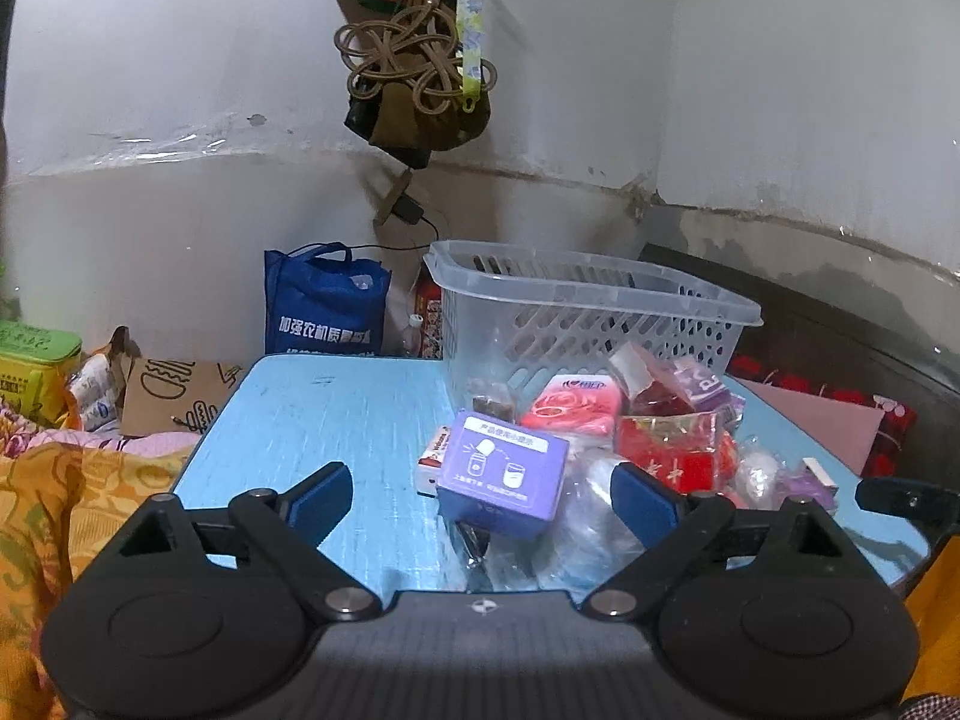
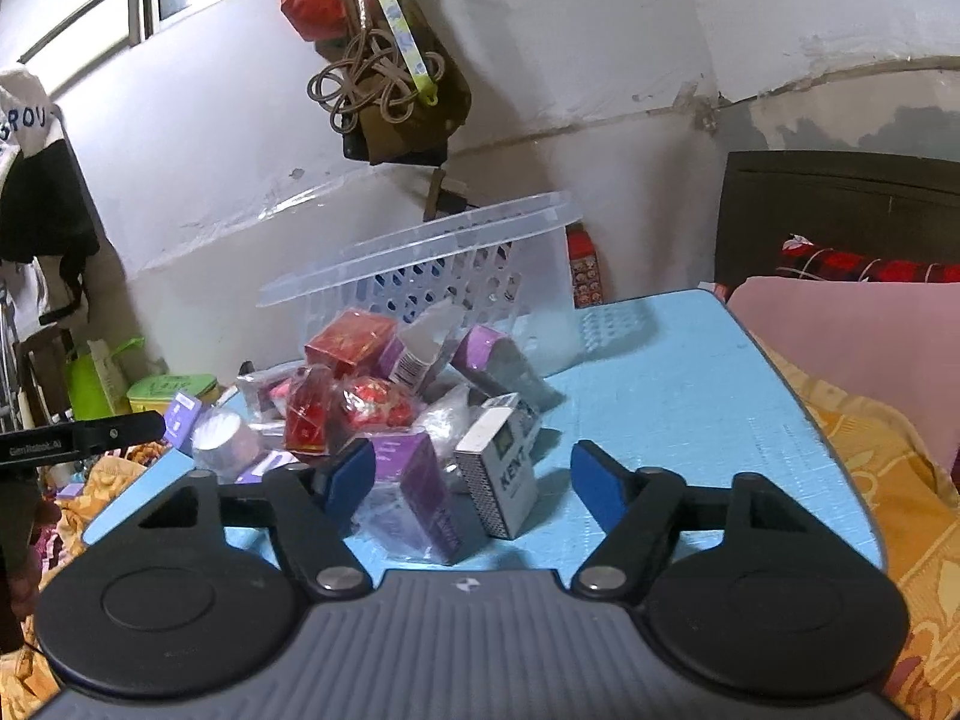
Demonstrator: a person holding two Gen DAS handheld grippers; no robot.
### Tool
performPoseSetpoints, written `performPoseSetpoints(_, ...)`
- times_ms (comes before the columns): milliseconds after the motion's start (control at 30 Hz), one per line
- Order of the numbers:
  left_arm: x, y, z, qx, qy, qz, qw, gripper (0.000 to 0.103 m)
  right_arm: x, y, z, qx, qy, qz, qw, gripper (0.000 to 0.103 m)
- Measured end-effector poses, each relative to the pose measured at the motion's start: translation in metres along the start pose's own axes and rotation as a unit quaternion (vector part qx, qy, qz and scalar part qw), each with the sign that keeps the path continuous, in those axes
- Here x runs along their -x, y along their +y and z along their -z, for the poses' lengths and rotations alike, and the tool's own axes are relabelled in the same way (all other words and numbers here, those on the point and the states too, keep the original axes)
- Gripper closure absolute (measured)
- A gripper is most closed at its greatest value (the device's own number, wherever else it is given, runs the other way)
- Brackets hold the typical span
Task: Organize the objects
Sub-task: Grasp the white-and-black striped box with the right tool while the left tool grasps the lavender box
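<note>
Both grippers stand spread, pinching nothing. Just ahead of the left gripper sits a purple box on the worktop; ahead of the right gripper, a KENT pack. Both look light, stiff cardboard: best pinched across flat sides.

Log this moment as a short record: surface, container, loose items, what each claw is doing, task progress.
surface: blue table
container: clear plastic basket at the table's far side; contents hard to tell
loose items: pile in front of the basket, including a purple box, a pink packet, a red box and a white KENT box
left claw: open, purple box between its fingers, not pressed
right claw: open, KENT box between its fingers, not gripped
progress: pile not yet in the basket
</note>
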State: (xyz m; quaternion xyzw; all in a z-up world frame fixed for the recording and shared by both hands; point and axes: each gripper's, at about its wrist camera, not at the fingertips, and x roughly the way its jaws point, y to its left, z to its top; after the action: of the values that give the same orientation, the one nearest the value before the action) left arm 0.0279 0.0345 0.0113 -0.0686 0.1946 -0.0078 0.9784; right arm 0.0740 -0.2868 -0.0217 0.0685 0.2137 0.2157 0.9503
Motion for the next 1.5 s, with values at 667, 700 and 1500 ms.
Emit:
performPoseSetpoints(667,-0.021,0.006,0.006,-0.01,-0.005,0.023,0.9997,0.01,-0.037,0.0,0.012,0.027,0.041,0.02,0.999,0.079)
performPoseSetpoints(700,-0.021,0.006,0.006,-0.01,-0.006,0.024,0.9996,0.012,-0.038,0.0,0.012,0.028,0.042,0.02,0.999,0.079)
performPoseSetpoints(1500,-0.012,0.017,-0.001,0.004,-0.04,0.032,0.9987,0.049,-0.028,-0.001,-0.002,0.031,0.022,0.033,0.999,0.085)
